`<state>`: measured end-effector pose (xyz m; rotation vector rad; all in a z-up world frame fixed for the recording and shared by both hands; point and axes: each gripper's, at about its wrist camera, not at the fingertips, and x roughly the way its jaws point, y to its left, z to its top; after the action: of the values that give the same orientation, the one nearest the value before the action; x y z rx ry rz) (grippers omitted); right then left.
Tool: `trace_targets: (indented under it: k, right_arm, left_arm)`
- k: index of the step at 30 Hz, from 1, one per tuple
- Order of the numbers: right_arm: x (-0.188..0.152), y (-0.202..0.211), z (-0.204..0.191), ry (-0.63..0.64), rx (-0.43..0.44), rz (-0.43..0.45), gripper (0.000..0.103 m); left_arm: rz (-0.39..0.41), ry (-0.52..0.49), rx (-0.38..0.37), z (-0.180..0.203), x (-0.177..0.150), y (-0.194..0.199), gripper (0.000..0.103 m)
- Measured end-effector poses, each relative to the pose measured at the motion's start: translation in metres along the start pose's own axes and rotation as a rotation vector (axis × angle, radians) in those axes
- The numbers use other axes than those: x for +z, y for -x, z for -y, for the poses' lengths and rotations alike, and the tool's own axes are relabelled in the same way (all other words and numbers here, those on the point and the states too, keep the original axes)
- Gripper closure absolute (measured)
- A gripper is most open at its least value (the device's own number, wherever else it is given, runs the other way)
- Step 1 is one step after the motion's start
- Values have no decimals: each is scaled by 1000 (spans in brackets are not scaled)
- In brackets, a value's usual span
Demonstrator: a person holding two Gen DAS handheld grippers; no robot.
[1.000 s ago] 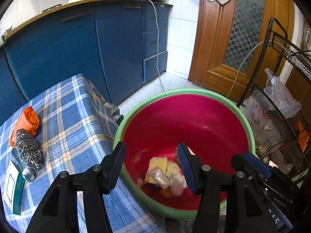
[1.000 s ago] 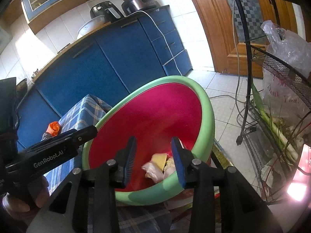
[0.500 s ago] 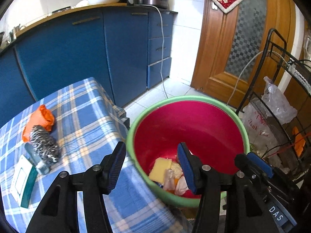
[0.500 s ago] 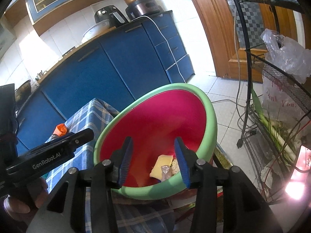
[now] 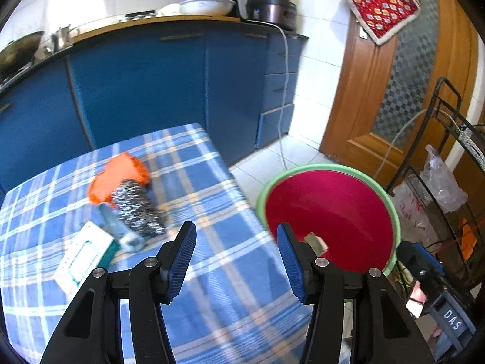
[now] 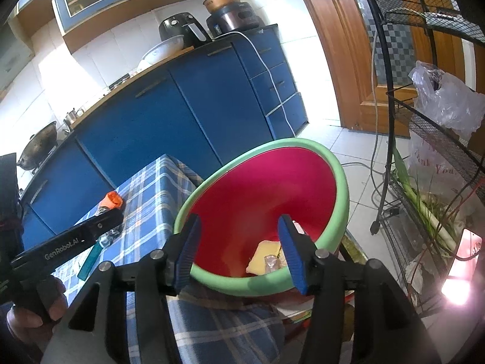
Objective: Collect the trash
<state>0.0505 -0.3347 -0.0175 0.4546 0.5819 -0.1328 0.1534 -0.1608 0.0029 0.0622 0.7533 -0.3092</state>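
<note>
My left gripper [image 5: 236, 261] hangs open and empty over the blue plaid table [image 5: 212, 182]. Ahead of it on the cloth lie an orange crumpled wrapper [image 5: 121, 173], a steel wool scrubber [image 5: 139, 209], a pale blue tube [image 5: 118, 230] and a white-and-green packet [image 5: 81, 254]. To the right stands the red basin with a green rim [image 5: 318, 166]. My right gripper [image 6: 239, 251] is over the basin's near rim [image 6: 342, 182], jaws opening with nothing between them. Inside lie a yellow scrap [image 6: 262, 253] and a clear wrapper [image 6: 271, 262]. The left gripper [image 6: 69, 242] shows at the left there.
A black wire rack [image 6: 424, 127] with plastic bags [image 6: 442, 103] and green onions [image 6: 424, 212] stands right of the basin. Blue cabinets [image 5: 145, 91] run behind the table. A wooden door [image 5: 379, 106] and a white cable [image 5: 283, 91] are beyond. A hand [image 6: 30, 312] holds the left gripper.
The left gripper has swung left from above the basin to over the table, jaws unchanged. The right gripper's jaws have widened and it has risen slightly above the basin.
</note>
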Motion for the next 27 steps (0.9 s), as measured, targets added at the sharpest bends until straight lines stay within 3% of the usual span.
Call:
trace_targets:
  k: [13,20,23,27]
  right_arm:
    - [-7,4,-37,49,17,-24,41]
    - [-12,-1,-57,90,16,-44,41]
    - [-14,-5,-63,102,16,-59,41]
    - [-18,-9,-75,127,20,-79,41]
  left_arm:
    - [11,54,154,-81,-8,17,43]
    - [-55,62,205,-118,-24,4,39]
    - [-81,60,204,-129,-29,-2,33]
    - [-122,49,208,-138,-33,-11,32]
